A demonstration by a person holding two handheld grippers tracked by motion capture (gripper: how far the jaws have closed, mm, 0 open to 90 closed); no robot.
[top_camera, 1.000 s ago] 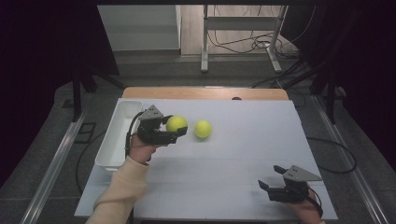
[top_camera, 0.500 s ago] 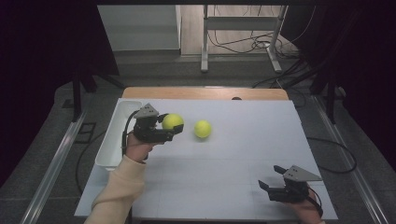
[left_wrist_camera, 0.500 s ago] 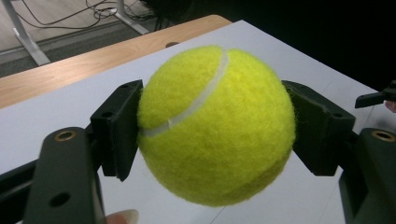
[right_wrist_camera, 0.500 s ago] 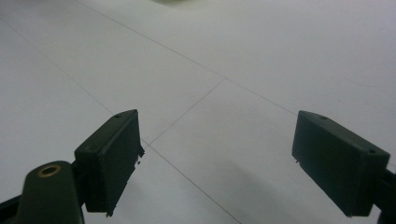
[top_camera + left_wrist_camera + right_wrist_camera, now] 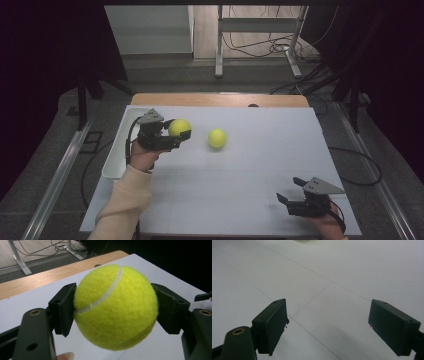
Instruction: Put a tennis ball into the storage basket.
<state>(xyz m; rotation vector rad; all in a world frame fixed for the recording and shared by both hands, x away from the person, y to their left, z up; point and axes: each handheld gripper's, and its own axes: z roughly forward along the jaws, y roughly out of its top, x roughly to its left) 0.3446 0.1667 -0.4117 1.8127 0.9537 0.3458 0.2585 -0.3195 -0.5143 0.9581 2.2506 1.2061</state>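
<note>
Held tennis ball (image 5: 179, 127) shifted left, toward tray (image 5: 116, 159).

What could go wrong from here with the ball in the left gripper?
The left gripper holds the tennis ball by two small pads on its round sides, so it might squirt out. If dropped short of the white bin, it could roll and knock the second ball away.

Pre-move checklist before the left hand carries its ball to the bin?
1. Left gripper shut on held tennis ball: ok.
2. Ball centred between the jaws: ok.
3. Ball lifted off the table: ok.
4. White bin beside the gripper, inside free: cannot tell.
5. Second tennis ball apart from the gripper: ok.
6. Right gripper open, parked at the near right: ok.
</note>
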